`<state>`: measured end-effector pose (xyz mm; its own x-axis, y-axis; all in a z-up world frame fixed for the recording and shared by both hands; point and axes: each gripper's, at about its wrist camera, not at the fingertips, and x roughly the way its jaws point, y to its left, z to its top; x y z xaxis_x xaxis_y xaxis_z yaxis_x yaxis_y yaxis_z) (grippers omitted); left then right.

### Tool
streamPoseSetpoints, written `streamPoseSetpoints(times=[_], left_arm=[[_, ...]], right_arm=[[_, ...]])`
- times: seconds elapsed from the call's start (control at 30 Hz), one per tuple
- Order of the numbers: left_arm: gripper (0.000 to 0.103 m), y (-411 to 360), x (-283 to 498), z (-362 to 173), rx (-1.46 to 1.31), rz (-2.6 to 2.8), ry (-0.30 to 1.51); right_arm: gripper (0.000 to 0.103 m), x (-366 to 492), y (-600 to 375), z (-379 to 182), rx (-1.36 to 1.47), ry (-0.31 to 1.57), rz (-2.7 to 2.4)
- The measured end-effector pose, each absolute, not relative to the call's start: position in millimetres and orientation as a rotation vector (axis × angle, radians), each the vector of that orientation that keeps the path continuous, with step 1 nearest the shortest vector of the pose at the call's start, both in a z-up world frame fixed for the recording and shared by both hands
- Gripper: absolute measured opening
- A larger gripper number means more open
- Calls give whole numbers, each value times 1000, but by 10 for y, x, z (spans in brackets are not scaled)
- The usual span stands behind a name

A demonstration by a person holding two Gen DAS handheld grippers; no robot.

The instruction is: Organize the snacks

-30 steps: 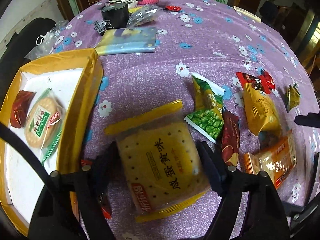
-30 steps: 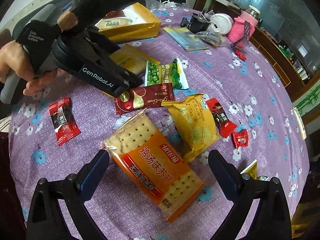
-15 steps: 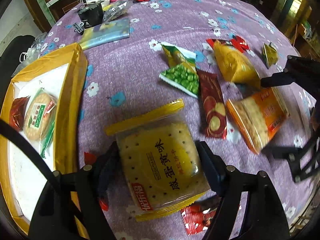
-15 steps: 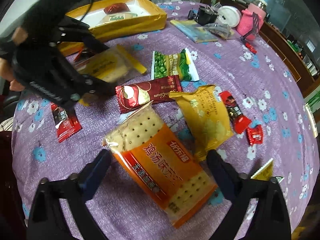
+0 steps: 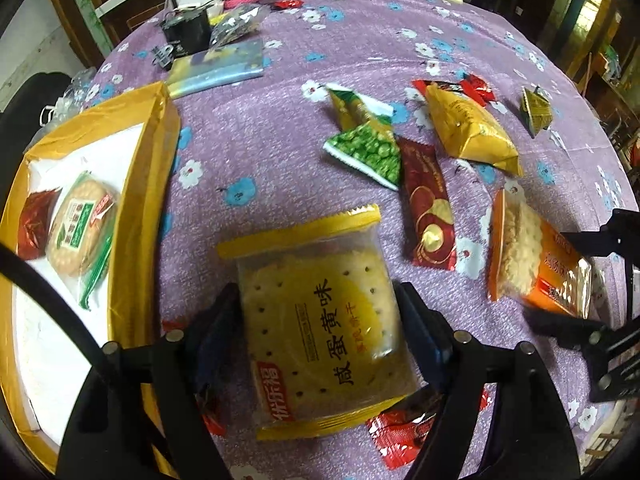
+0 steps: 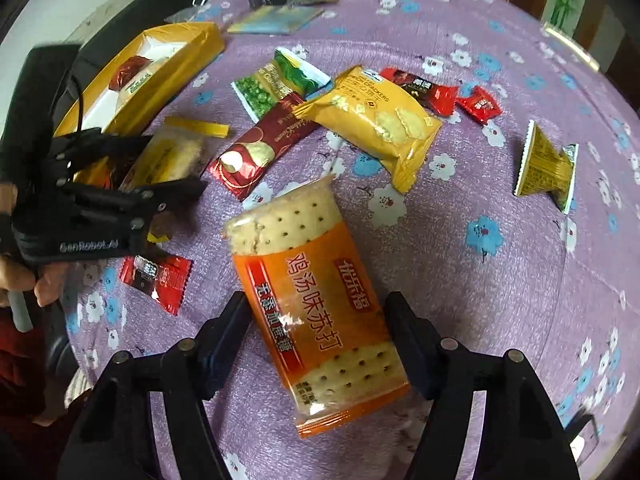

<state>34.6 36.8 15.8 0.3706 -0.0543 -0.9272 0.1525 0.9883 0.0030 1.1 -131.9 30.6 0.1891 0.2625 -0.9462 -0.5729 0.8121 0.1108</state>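
Left gripper (image 5: 320,336): pinches the yellow salted-egg cracker pack (image 5: 320,332) by its two side edges, so the flat pack hangs face-up and clear of the cloth, apparently ready to carry.
Gold tray (image 5: 148,184): sits at the left edge of the table, just beside the held pack; a round biscuit pack (image 5: 80,232) and a dark red sweet (image 5: 34,224) already lie on its white floor, which suggests it is the collecting place.
Loose snacks: green pea packet (image 5: 368,152), maroon chocolate bar (image 5: 428,208) and yellow sandwich-cracker bag (image 5: 468,132) lie mid-table, near one another and not yet sorted.
Right gripper (image 6: 316,340): its jaws have just been closing around the orange soda-cracker pack (image 6: 316,312); the pads sit against its long sides, the narrow way across, likely the easiest span to clamp.
Orange pack position: lengthwise between the fingers, its clear end pointing away; whether it has left the cloth I cannot tell.
Red sweets (image 6: 440,92): small wrappers scattered farther right.
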Motion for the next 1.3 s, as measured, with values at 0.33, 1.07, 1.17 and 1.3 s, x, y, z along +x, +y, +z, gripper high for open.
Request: streamPoseSetpoints(times=[0.33,1.07,1.17,1.3], left_arm=[[74,354,248,167,117,-172,1160],[71,454,107,238,11,-181,1085],[71,453,92,263,11,-176,1079],[71,437,77,282,22,-171,1073]], right_arm=[[71,-182,-1482,304,-297,1077,707],[56,-189,-1574,377,-143,956,582],[56,-195,-1566,397,-137,951,584],[56,-191,-1554,393,-133,949,586]])
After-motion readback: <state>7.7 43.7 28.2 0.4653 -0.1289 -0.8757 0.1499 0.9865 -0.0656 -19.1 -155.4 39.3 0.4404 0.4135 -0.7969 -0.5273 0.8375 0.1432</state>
